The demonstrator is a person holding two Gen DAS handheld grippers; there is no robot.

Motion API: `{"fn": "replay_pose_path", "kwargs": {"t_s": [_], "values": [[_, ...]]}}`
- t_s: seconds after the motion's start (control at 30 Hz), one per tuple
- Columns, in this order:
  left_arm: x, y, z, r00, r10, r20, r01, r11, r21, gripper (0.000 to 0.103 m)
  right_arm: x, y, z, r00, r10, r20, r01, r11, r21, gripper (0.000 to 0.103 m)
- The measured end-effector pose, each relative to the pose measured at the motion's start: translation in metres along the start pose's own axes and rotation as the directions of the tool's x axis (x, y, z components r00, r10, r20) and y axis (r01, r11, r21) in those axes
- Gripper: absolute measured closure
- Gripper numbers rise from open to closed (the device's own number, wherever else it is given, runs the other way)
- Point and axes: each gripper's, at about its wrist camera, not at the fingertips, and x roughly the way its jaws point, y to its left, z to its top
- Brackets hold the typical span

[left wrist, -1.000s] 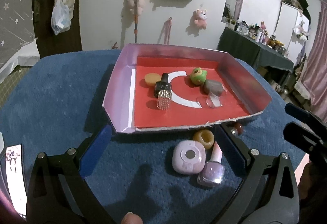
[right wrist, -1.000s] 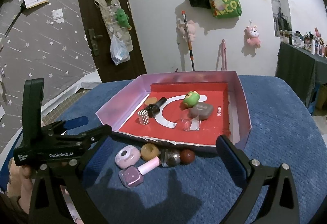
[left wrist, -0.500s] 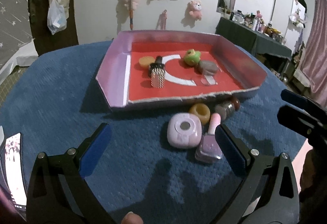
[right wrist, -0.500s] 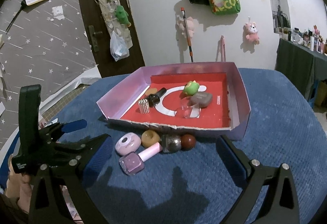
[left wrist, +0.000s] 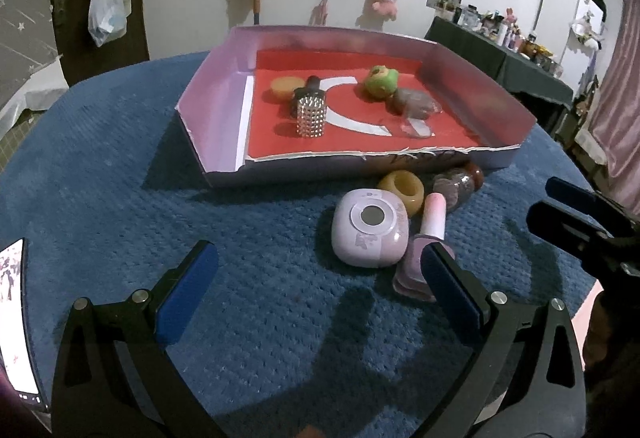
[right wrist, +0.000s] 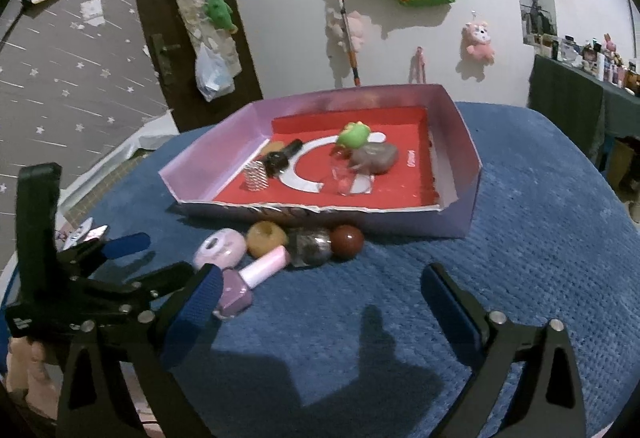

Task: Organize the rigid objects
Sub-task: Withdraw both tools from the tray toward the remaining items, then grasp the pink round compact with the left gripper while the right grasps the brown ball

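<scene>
The left claw [left wrist: 316,290] hangs wide open over the blue cloth [left wrist: 120,198], holding nothing. Its right pad [left wrist: 444,278] sits just in front of the base of the polish bottle [left wrist: 424,242], which lies flat at 1 o'clock. Touching the bottle at 11 o'clock is the lilac case [left wrist: 370,232]. Beyond both, against the tray's near wall, lie the amber ring [left wrist: 402,190] and a dark jar [left wrist: 454,186] on its side with a brown cap.

The right claw [right wrist: 320,302] is also spread wide and empty above the cloth. Its left pad [right wrist: 196,310] is just beside the bottle [right wrist: 248,278] at 10 o'clock; whether they touch cannot be told. The jar [right wrist: 312,246] lies at 12 o'clock, with the tray [right wrist: 460,174] behind it.

Inside the tray, at 12 o'clock from the left claw, stand a studded cylinder [left wrist: 311,116], a black vial [left wrist: 306,94], an orange disc [left wrist: 284,86], a green toy [left wrist: 382,80], a grey case [left wrist: 414,102] and a clear piece [left wrist: 414,126].
</scene>
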Motion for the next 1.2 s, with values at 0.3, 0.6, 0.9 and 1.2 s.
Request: {"fn": "replay_pose_path", "kwargs": {"t_s": [0.3,0.6,0.9,1.2], "values": [[0.016,-0.003,0.005,0.999,-0.007,-0.031,0.008,1.0,0.01,0.0,0.023,-0.001,0.011,0.999,-0.024,-0.042,0.024,1.0,-0.002,0.013],[0.023,0.0,0.011,0.999,-0.019,-0.032,0.019,1.0,0.004,0.0,0.044,0.001,0.016,0.996,-0.034,-0.082,0.034,0.999,-0.006,0.019],[0.028,0.001,0.013,0.999,-0.022,-0.034,0.022,1.0,-0.003,0.001,0.059,0.003,0.02,0.992,-0.061,-0.112,0.059,0.998,-0.021,0.024],[0.038,-0.001,0.015,0.996,0.033,-0.079,-0.032,0.999,0.024,0.007,0.071,0.003,0.021,0.987,-0.074,-0.14,0.072,0.997,-0.025,0.028]]}}
